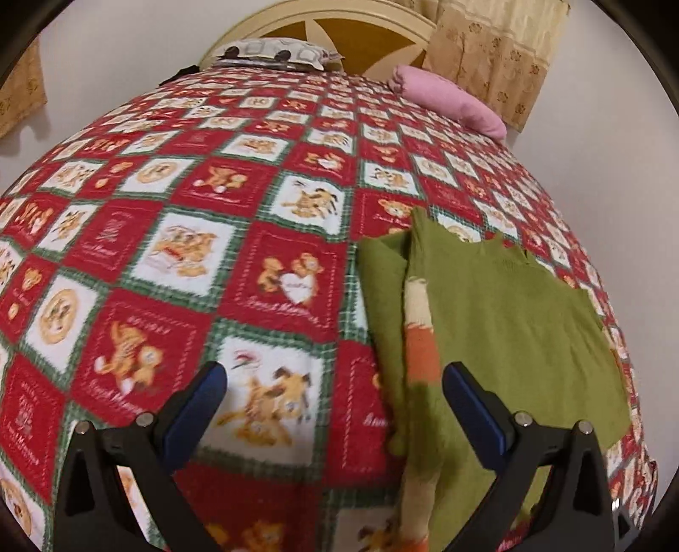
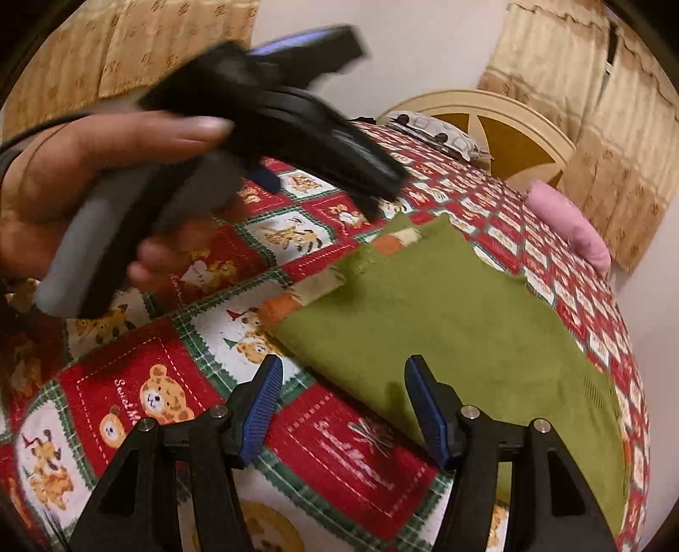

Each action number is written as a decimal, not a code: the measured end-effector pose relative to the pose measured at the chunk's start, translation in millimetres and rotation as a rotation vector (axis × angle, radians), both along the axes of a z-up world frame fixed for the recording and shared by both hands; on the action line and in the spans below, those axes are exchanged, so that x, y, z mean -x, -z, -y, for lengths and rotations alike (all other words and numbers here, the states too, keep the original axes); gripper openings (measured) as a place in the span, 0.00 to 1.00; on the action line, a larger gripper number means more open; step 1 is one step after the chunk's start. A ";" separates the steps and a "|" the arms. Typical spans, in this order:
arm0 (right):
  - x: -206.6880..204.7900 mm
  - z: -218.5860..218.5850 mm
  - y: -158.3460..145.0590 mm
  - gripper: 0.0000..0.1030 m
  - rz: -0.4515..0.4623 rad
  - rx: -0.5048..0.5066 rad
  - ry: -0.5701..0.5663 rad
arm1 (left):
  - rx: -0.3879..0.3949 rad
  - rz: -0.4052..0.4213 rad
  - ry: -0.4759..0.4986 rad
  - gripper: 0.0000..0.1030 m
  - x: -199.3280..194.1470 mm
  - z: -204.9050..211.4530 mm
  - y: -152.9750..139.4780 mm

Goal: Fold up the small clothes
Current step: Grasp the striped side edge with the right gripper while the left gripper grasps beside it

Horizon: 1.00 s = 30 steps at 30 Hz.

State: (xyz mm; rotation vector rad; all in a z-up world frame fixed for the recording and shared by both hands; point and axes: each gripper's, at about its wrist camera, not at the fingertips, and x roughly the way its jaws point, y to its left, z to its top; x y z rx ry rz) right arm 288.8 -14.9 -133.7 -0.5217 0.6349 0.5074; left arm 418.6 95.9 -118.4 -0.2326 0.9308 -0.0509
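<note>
A small green knitted garment (image 1: 505,314) with an orange and cream stripe lies partly folded on the red patchwork bedspread (image 1: 254,237). It also shows in the right wrist view (image 2: 445,314). My left gripper (image 1: 335,382) is open and empty, hovering over the garment's left edge. My right gripper (image 2: 343,382) is open and empty above the garment's near corner. The left gripper's body, held in a hand (image 2: 85,178), shows blurred at upper left in the right wrist view.
A pink cloth (image 1: 450,99) lies at the bed's far right edge. A patterned pillow (image 1: 276,53) rests against the cream headboard (image 1: 339,25). Curtains (image 2: 594,127) hang on the wall behind. The bedspread (image 2: 339,446) runs off to the left.
</note>
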 end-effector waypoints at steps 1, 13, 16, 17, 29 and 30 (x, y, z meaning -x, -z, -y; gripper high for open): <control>-0.3 -3.2 2.3 0.59 0.004 0.011 -0.001 | -0.002 0.000 0.005 1.00 -1.8 3.0 -0.5; -1.7 -20.9 6.9 0.59 0.023 0.056 -0.025 | -0.025 -0.006 0.068 0.92 -46.8 29.8 2.9; -11.6 -22.8 9.1 0.59 0.004 0.060 -0.013 | -0.001 -0.015 0.075 0.81 -53.5 29.9 6.6; -12.9 -22.9 10.0 0.59 0.000 0.062 -0.010 | 0.009 -0.015 0.077 0.78 -55.1 30.1 7.7; -24.2 -29.6 11.4 0.28 0.001 0.075 -0.028 | 0.095 -0.066 0.093 0.46 -75.5 21.9 22.9; -23.0 -29.8 10.8 0.20 0.007 0.077 -0.032 | 0.107 -0.068 0.098 0.37 -77.3 20.6 20.7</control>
